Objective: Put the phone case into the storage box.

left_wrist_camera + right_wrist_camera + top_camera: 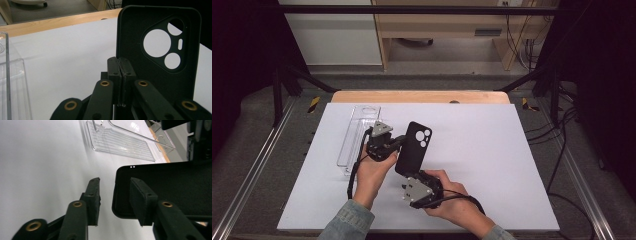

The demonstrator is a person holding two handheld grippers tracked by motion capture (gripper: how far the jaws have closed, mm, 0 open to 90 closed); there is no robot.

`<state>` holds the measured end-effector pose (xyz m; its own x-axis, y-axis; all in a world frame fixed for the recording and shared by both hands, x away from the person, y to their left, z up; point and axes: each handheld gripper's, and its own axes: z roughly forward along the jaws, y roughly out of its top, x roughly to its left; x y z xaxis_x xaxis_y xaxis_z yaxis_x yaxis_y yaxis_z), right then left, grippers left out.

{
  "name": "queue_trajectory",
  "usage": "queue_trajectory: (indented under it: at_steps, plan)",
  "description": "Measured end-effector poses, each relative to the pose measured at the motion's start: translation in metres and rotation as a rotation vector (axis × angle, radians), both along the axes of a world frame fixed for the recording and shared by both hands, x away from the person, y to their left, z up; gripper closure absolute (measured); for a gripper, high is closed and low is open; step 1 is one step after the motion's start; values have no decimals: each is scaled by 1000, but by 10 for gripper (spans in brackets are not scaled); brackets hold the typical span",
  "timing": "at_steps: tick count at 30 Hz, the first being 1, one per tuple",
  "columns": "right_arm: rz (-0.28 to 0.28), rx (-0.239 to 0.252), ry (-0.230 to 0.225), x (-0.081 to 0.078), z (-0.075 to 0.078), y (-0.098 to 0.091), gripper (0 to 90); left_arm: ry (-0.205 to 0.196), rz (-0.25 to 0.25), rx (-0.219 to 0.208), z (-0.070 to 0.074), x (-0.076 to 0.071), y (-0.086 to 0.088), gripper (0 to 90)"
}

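A black phone case (414, 145) with round camera cut-outs stands tilted above the white table. My left gripper (401, 142) comes in from the left and is shut on the case's side wall. In the left gripper view the pads (121, 60) press together at the case (130, 37) edge. My right gripper (409, 176) sits just below the case's lower end. In the right gripper view its jaws (115, 181) stand apart, and the bottom corner of the case (175, 185) lies between them, close to the right pad, with neither pad pressing on it.
A clear plastic tray (357, 137) lies on the white table top (492, 150) left of the hands, and it appears as the tray (120, 142) in the right gripper view. A wooden strip (419, 96) runs along the far edge. Cables trail from both grippers.
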<state>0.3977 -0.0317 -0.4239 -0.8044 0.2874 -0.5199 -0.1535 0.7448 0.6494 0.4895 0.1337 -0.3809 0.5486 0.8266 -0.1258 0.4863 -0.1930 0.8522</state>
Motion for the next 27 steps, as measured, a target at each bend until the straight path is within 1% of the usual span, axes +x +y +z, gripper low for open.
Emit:
queue_trajectory:
  at_steps: [3, 4, 5, 6, 8, 11, 15, 17, 18, 20, 21, 24, 27]
  plan:
    - [1, 27, 15, -1, 3, -4, 551, -11, 10, 5, 0, 0, 0, 886]
    - [0, 42, 27, -1, 3, -6, 545, -15, 13, 3, 1, 0, 1, 886]
    - [0, 42, 27, -1, 3, -6, 545, -15, 13, 3, 1, 0, 1, 886]
    - [-1, 57, 43, -1, 6, -11, 523, -21, 18, -1, 1, 1, 2, 886]
    - [4, 67, 53, -2, 7, -14, 504, -40, 34, 7, 2, 1, 4, 886]
    - [-4, 89, 69, -4, 8, -21, 477, -50, 47, -2, 4, 3, 8, 886]
    - [-18, 113, 92, -2, 8, -33, 412, -90, 68, 2, 9, 3, 11, 886]
    - [-37, 138, 108, 0, 8, -40, 371, -106, 75, 4, 12, 3, 13, 886]
    - [-49, 153, 117, 2, 8, -44, 348, -114, 76, -1, 13, 3, 14, 886]
    - [-70, 189, 133, 6, 7, -53, 316, -121, 77, 4, 14, 3, 15, 886]
    - [-83, 212, 142, 8, 6, -57, 283, -125, 80, 2, 15, 3, 16, 886]
    - [-119, 280, 172, 16, 4, -70, 230, -135, 88, -12, 16, 3, 18, 886]
    - [-145, 347, 204, 23, 2, -82, 188, -145, 90, -10, 19, 2, 20, 886]
